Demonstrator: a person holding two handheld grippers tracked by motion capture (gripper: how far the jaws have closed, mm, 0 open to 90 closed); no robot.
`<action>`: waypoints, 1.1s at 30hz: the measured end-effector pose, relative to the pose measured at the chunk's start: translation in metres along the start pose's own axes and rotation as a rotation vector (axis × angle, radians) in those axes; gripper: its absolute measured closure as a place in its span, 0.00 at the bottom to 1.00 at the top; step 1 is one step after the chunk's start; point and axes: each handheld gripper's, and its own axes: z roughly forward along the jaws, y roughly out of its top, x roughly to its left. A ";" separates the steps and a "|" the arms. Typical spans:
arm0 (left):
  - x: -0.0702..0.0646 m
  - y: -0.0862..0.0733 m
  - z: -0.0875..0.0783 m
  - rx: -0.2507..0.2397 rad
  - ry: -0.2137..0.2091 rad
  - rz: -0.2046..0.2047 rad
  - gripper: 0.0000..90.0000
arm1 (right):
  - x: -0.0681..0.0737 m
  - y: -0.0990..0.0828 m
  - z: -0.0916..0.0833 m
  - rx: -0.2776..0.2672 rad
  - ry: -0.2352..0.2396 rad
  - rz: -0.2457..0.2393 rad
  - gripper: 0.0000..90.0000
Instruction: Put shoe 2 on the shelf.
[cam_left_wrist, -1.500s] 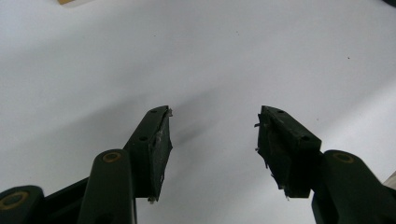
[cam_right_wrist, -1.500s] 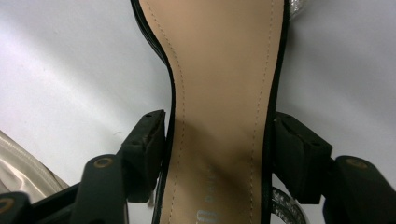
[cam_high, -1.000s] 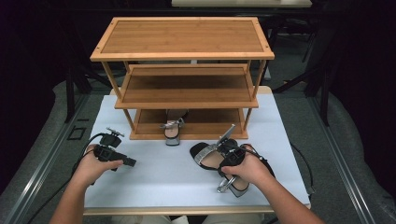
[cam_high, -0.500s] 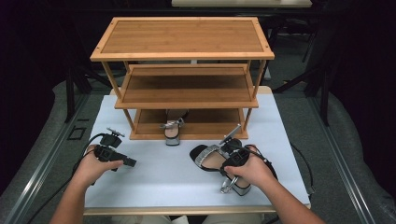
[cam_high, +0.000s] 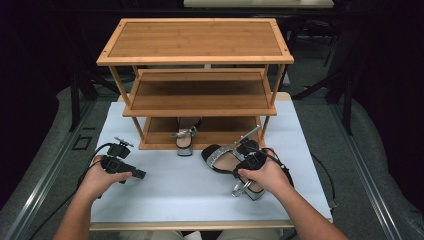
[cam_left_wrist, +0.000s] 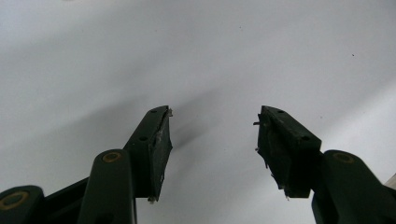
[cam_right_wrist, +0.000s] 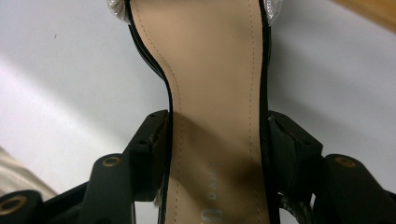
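Right in front of the wooden shelf (cam_high: 196, 85), on the white table (cam_high: 190, 185), lies a black sandal (cam_high: 225, 157) with a sparkly silver strap. Its toe points toward the shelf and its heel end is near the person's right hand (cam_high: 267, 175). That hand holds the right gripper (cam_high: 248, 162) over the sandal. In the right gripper view the two black jaws sit on both sides of the sandal (cam_right_wrist: 217, 116), at its narrow middle part. The jaws touch its black edges and squeeze it. The inside of the sandal is tan, with some small letters that are too dark to read.

On the bottom board of the shelf stands a second sandal (cam_high: 186, 137). It looks just like the first one. Its front end sticks out a little past the board, toward the person.

To the left of the shelf's front, well apart from both sandals, the left hand (cam_high: 102, 175) holds the left gripper (cam_high: 135, 173) low over the table. In the left gripper view its jaws are wide apart, and between them is just the bare white table top (cam_left_wrist: 210, 56). A black cable (cam_high: 95, 152) curls from this gripper around the hand.

The top board and the middle board of the shelf are bare wood.
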 end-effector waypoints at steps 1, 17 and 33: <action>0.000 0.000 0.000 0.001 0.000 0.001 0.49 | -0.001 0.002 0.001 -0.007 -0.004 -0.003 0.48; 0.002 0.000 0.002 0.006 -0.001 -0.001 0.49 | -0.012 0.029 0.019 -0.053 -0.022 0.086 0.48; 0.001 0.000 0.005 0.016 -0.004 0.002 0.49 | -0.014 0.032 0.025 -0.034 -0.013 0.124 0.46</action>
